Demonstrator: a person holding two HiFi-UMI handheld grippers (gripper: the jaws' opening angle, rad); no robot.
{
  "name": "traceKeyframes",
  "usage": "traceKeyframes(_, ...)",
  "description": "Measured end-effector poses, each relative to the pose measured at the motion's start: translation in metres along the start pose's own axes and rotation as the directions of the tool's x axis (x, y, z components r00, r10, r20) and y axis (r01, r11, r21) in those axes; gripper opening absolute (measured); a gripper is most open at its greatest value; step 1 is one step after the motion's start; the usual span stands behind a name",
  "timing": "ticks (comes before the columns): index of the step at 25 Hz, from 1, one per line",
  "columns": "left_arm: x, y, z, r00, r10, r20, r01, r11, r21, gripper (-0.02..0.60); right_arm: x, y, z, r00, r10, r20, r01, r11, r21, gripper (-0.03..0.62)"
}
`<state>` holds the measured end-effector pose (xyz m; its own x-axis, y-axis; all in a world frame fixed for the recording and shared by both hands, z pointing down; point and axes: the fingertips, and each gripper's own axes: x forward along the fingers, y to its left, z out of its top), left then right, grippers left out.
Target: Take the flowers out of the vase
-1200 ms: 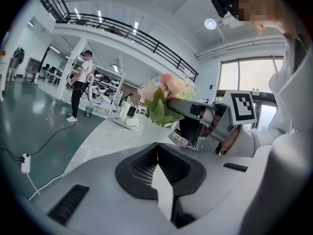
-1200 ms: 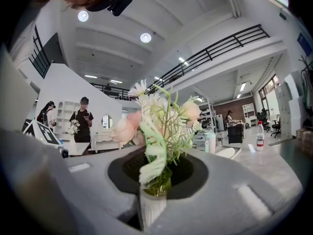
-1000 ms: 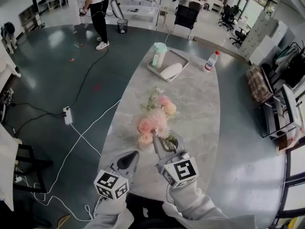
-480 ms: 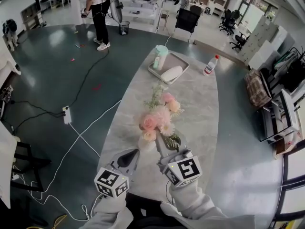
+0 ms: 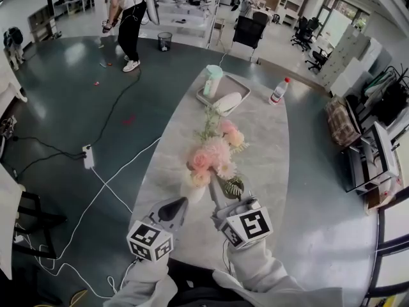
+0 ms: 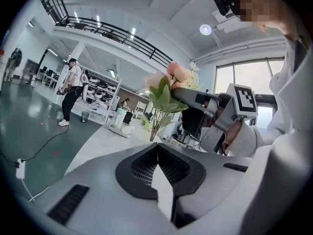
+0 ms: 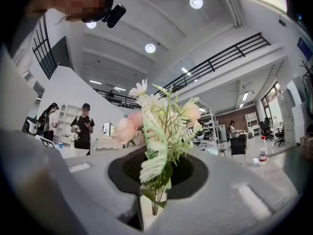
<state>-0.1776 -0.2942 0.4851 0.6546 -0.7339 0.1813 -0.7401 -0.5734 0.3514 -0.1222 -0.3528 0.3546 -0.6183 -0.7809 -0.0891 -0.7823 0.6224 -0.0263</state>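
The bouquet of pink and cream flowers (image 5: pixel 216 151) with green sprigs stands over the middle of the marble table (image 5: pixel 268 165). My right gripper (image 5: pixel 214 203) is shut on its stems, which run down between the jaws in the right gripper view, the flowers (image 7: pixel 161 121) filling the middle. A small white vase (image 5: pixel 193 193) shows just left of the stems; whether the stem ends are still inside it is hidden. My left gripper (image 5: pixel 177 204) is shut and empty, close to the vase's near left. The left gripper view shows the flowers (image 6: pixel 171 84) with my right gripper (image 6: pixel 188 96) on them.
At the table's far end sit a tray (image 5: pixel 220 101) with a pale cup and a white oblong object, and a plastic bottle (image 5: pixel 278 90). A person (image 5: pixel 124 11) stands on the floor at the far left. Cables and a power strip (image 5: pixel 86 157) lie left of the table.
My right gripper has lifted the bouquet, whose heads now sit higher and farther up the picture. The left gripper has hardly moved. The far person has bent forward.
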Motion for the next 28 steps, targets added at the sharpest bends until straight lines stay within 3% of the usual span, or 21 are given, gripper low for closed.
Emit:
traceKeyframes(13, 0.013, -0.009, 0.022, 0.999, -0.043, 0.000, 0.043, 0.998, 0.044, 0.002, 0.000, -0.004, 0.048, 0.994, 0.019, 0.104, -0.020, 1.000, 0.002, 0.072)
traceKeyframes(22, 0.023, -0.017, 0.065, 0.997, -0.066, 0.039, 0.061, 0.990, 0.126, 0.002, -0.009, -0.007, 0.089, 0.982, 0.037, 0.183, -0.043, 0.999, 0.027, 0.072)
traceKeyframes(28, 0.027, -0.035, 0.107, 0.993, -0.097, 0.073, 0.081, 0.978, 0.194, 0.002, -0.023, -0.010, 0.124, 0.971, 0.016, 0.238, -0.017, 1.000, 0.000, 0.072)
